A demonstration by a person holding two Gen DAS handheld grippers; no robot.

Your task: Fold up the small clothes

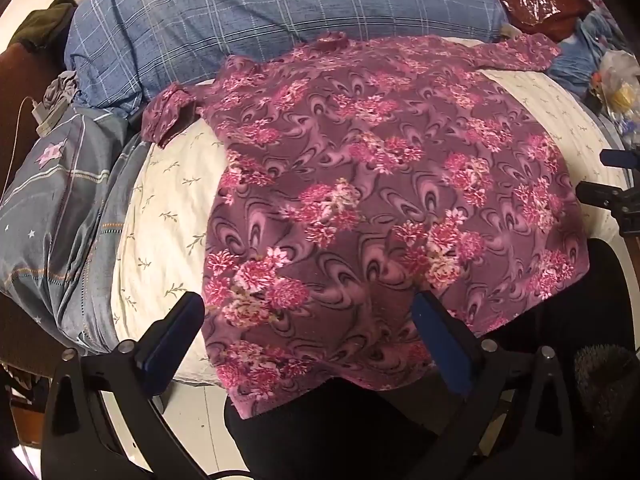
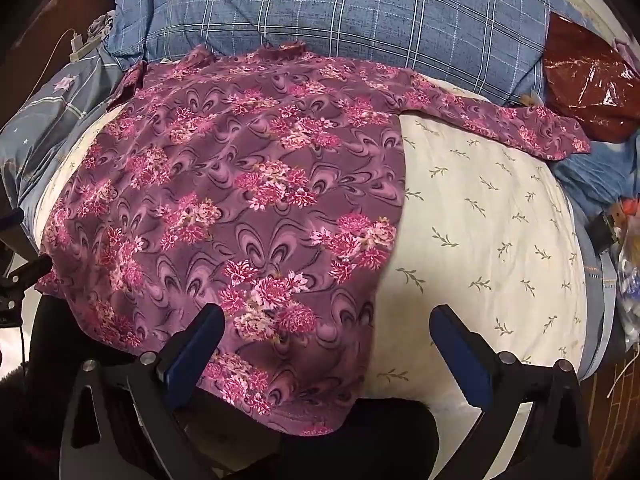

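A purple shirt with pink flowers (image 1: 360, 184) lies spread flat on a cream bedsheet (image 1: 168, 208), collar toward the pillow, both short sleeves out to the sides. Its hem hangs over the near bed edge. My left gripper (image 1: 308, 312) hovers open above the shirt's lower left part, nothing between its fingers. In the right wrist view the same shirt (image 2: 240, 208) fills the left half, and my right gripper (image 2: 326, 324) stands open over the shirt's lower right edge, nothing held. The right gripper's fingers (image 1: 600, 196) show at the left wrist view's right edge.
A blue plaid pillow (image 1: 256, 20) lies behind the collar. A grey-blue quilt (image 1: 60, 208) is bunched at the left. A dark red plastic bag (image 2: 588, 84) and loose items sit at the right. A person's dark trouser legs (image 1: 340, 432) stand against the near bed edge.
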